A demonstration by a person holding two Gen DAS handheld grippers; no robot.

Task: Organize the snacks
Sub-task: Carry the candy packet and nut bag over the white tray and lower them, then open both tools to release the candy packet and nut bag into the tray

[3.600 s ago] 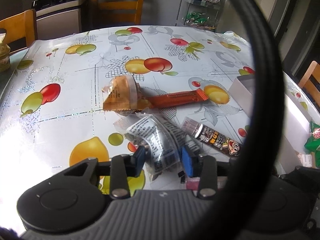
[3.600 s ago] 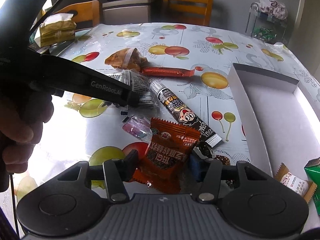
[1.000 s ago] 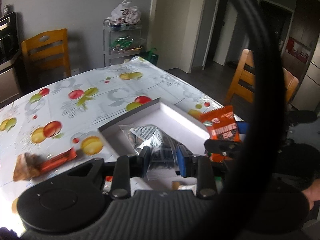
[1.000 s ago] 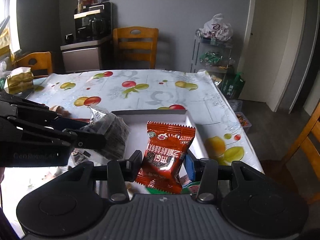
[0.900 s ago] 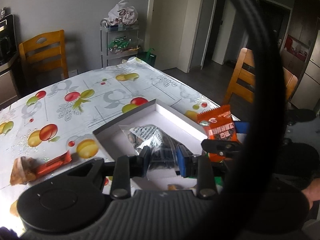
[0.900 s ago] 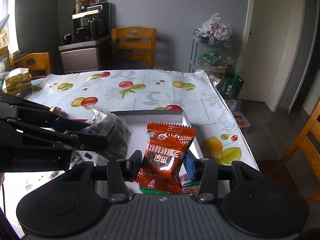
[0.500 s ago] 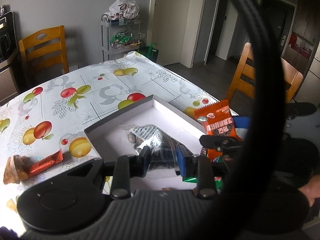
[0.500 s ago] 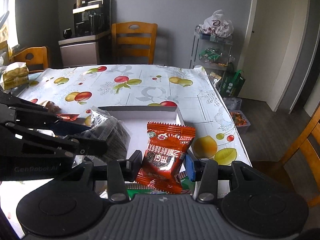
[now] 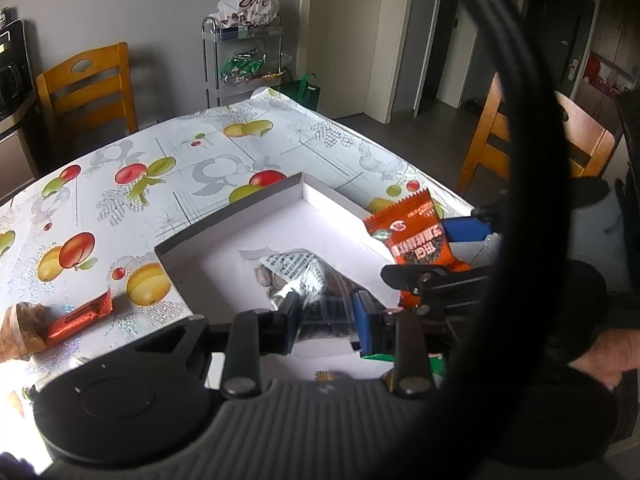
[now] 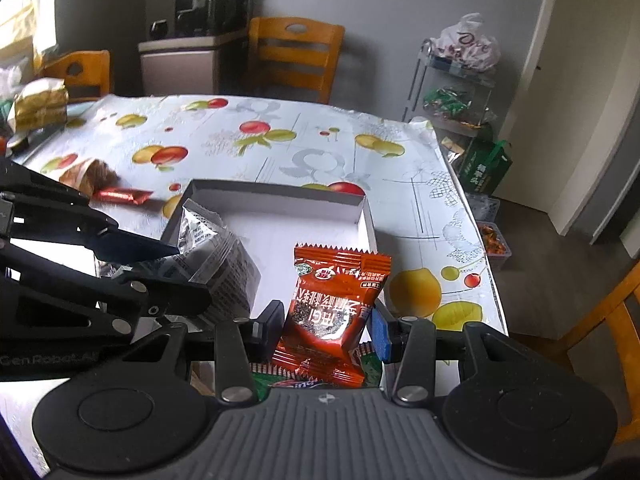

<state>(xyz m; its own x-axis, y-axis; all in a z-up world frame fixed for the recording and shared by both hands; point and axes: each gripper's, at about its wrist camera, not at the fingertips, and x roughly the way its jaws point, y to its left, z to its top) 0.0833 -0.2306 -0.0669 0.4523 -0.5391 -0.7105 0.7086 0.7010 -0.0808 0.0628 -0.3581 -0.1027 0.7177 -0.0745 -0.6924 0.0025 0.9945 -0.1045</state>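
**Both grippers carrying snack packets over the white box**

Since the first frames, both grippers have lifted their packets off the table and carried them over to the white box, which now sits closer below them than half a second ago.

The left gripper [image 9: 326, 314] is clamping a clear packet [image 9: 308, 280] printed with black text, its two fingers pressing in on the packet's sides. The packet is hanging above the floor of the box [image 9: 224, 216], toward the box's near left part. In the right wrist view, the left gripper [image 10: 176, 276] is reaching in from the left edge with the clear packet [image 10: 218, 260] in its tips.

The right gripper [image 10: 326, 330] is clamping a red packet [image 10: 334, 312], which is standing upright between the fingers with its serrated top edge pointing up. It is hovering over the near right part of the box [image 10: 280, 194]. In the left wrist view, the red packet [image 9: 412, 236] is showing to the right of the clear one, apart from it.

The box is resting on a table [image 10: 280, 148] covered in a fruit-print cloth. Left of the box, an orange bar [image 9: 78, 318] and a brown wrapped snack [image 9: 18, 332] are lying on the cloth, touching each other. Green wrappers [image 10: 370, 360] are peeking out just beneath the right gripper.
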